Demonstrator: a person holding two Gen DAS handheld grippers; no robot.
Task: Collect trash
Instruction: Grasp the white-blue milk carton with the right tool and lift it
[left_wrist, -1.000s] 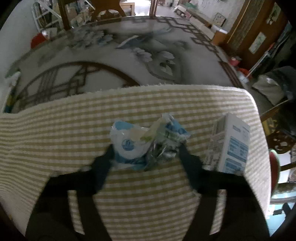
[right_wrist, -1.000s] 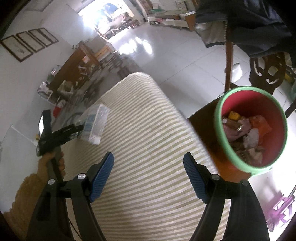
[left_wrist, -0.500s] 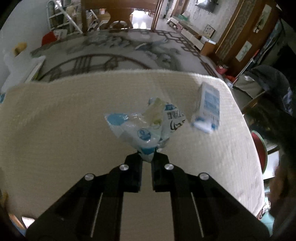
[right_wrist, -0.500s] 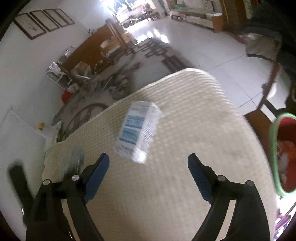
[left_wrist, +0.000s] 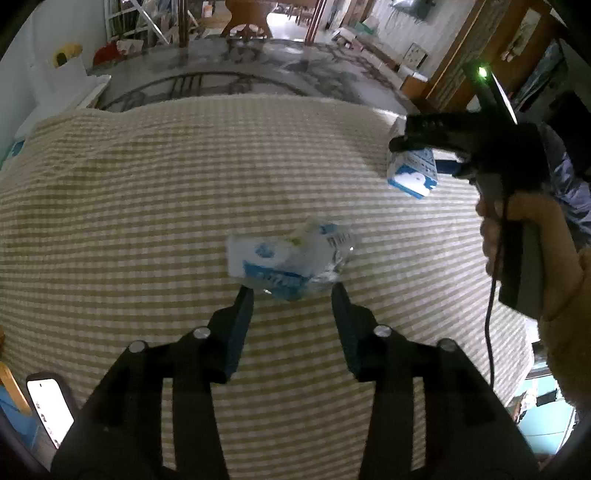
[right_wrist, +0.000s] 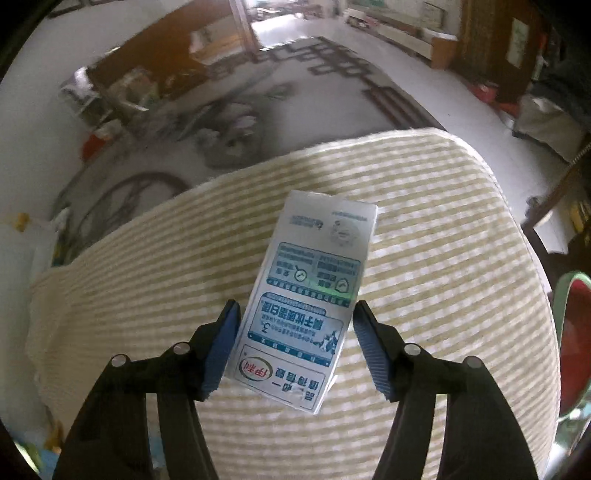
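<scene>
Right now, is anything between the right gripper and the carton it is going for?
Nothing visible. The carton lies on the striped cloth, already between the right gripper's closing jaws, with a small gap on each side. No other item sits near it in the right wrist view.

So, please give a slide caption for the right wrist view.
Right hand-held gripper closing around a milk carton lying on the striped cloth.

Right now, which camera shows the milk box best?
The right wrist view: the milk box fills the middle, print readable, between closing jaws. The left wrist view shows it small at the edge, partly behind the other gripper.
</scene>
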